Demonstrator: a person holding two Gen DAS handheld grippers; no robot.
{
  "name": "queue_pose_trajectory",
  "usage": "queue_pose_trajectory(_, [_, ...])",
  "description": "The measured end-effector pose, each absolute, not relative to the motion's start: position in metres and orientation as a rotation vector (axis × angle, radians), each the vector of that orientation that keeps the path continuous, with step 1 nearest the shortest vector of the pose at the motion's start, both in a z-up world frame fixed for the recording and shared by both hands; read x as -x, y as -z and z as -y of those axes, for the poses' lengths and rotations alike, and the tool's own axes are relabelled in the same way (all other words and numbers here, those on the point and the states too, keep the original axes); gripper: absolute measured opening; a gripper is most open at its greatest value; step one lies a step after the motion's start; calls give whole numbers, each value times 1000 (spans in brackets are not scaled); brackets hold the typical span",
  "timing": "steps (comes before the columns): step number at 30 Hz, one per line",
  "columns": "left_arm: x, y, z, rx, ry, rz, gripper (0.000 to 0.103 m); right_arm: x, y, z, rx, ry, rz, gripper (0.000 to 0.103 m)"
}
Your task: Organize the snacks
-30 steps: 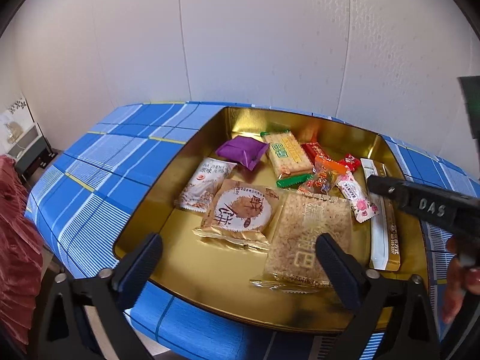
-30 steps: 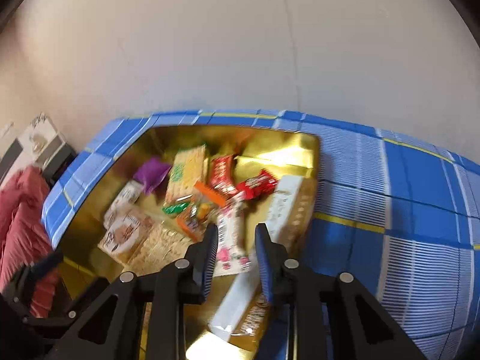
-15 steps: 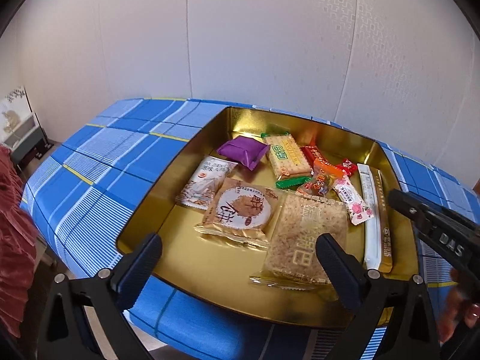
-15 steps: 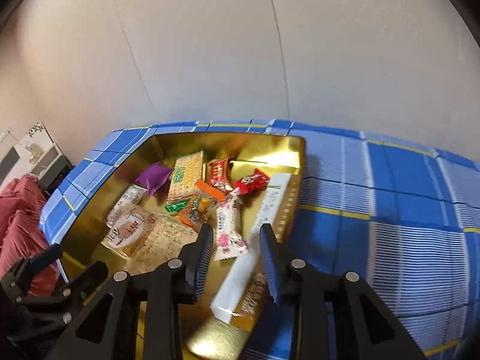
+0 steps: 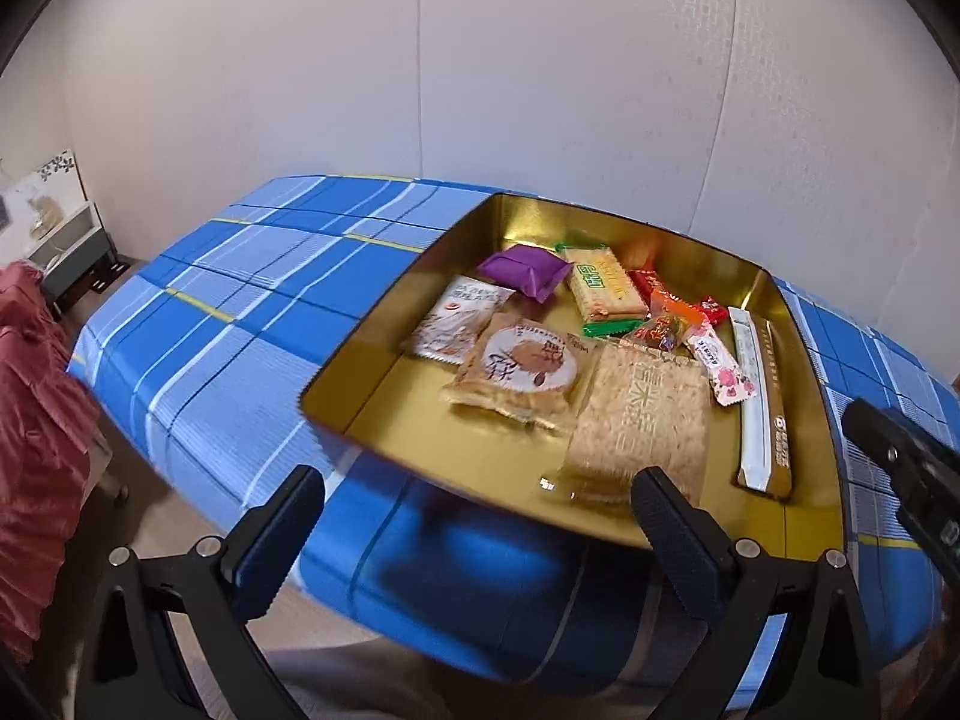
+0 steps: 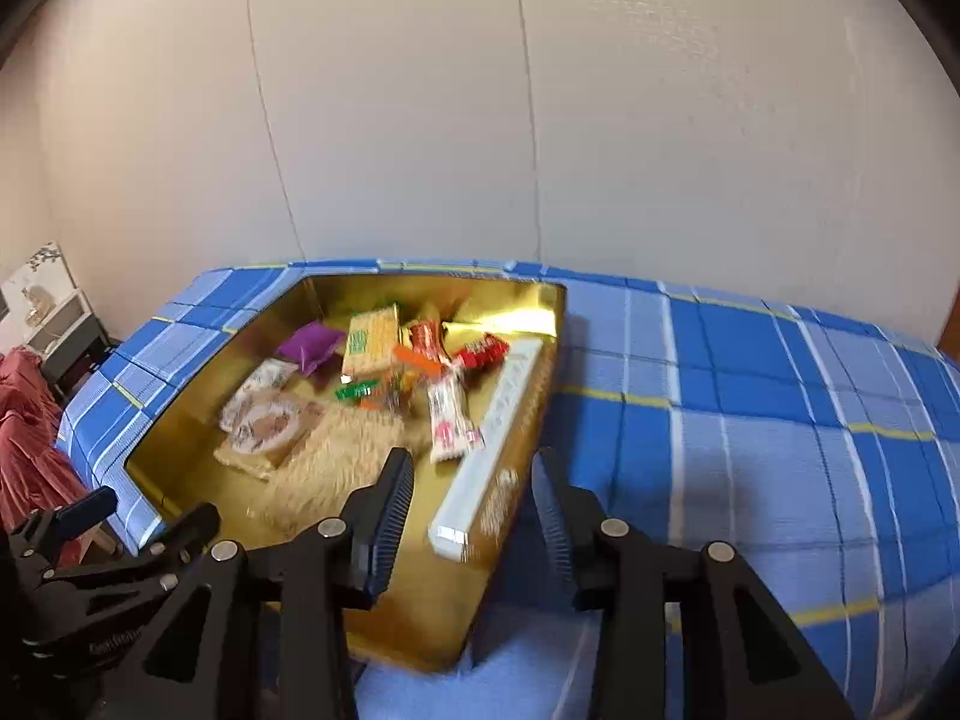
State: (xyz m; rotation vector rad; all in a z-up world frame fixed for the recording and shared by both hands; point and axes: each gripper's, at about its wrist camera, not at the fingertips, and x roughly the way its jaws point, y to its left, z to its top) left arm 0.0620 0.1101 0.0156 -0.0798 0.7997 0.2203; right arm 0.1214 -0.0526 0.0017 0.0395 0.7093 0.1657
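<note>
Right gripper [image 6: 474,516] parted, empty, nearest the white bar [image 6: 489,438], whose long axis runs along the tin's [image 6: 456,630] right wall. Left gripper [image 5: 474,531] wide apart, empty.

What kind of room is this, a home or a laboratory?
Probably a home, perhaps a bedroom or living room. A blue checked tablecloth covers the table, a gold tin of snacks sits on it, and red fabric and a small side cabinet stand by the plain wallpapered wall.
</note>
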Motion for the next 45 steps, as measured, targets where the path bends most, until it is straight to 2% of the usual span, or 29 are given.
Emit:
queue_pose_trajectory(9, [-16,-17,-99,43,-239,-742,103,-76,13,56,-23,-114,-632,44])
queue_pose_trajectory(45, [-13,-16,-99,22,-260,-728,103,-60,24,44,-30,-184,-630,44])
